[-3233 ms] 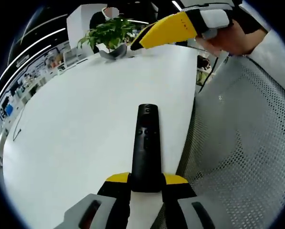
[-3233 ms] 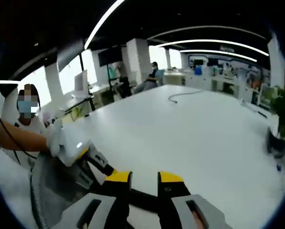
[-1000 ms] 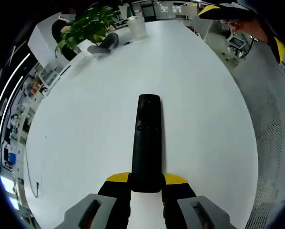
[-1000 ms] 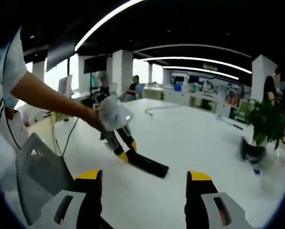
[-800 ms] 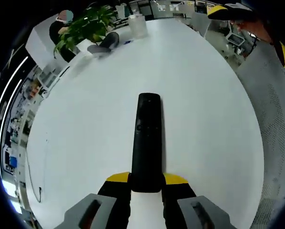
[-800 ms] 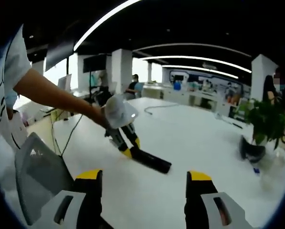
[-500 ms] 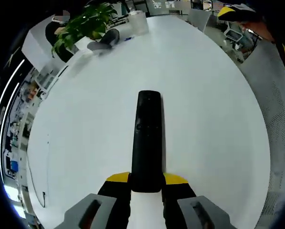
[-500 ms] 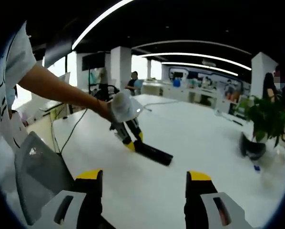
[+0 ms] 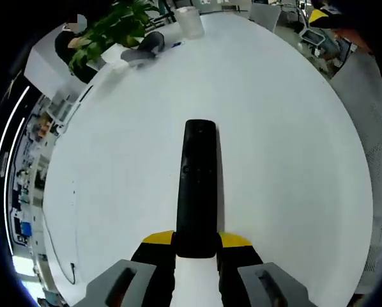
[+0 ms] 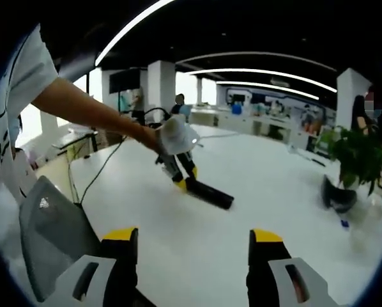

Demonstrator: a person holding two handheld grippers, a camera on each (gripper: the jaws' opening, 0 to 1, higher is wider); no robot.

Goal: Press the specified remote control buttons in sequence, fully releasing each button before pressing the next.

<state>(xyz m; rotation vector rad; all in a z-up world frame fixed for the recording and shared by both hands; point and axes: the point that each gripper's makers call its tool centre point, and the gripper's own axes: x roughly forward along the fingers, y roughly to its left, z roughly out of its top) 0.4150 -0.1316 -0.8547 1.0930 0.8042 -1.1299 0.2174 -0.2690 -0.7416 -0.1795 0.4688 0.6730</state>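
A long black remote control (image 9: 197, 185) points away from me over the white table (image 9: 114, 166), and my left gripper (image 9: 197, 240) is shut on its near end. In the right gripper view the same remote (image 10: 211, 194) sticks out of the left gripper (image 10: 186, 182), held low over the table by a person's outstretched arm (image 10: 95, 109). My right gripper (image 10: 193, 242) is open, nothing between its jaws, well short of the remote. One of its yellow fingertips (image 9: 320, 15) shows at the top right of the left gripper view.
A potted plant (image 10: 354, 163) stands at the table's far side, also seen as the plant (image 9: 108, 32) beside a white cup (image 9: 190, 19). A grey mesh chair (image 10: 57, 230) sits off the table edge. A thin cable (image 9: 57, 249) lies on the table.
The left gripper has carried the remote farther out over the table, away from the right gripper. The right gripper, nearly shut 3.2 s ago, has stood wide open for the last second.
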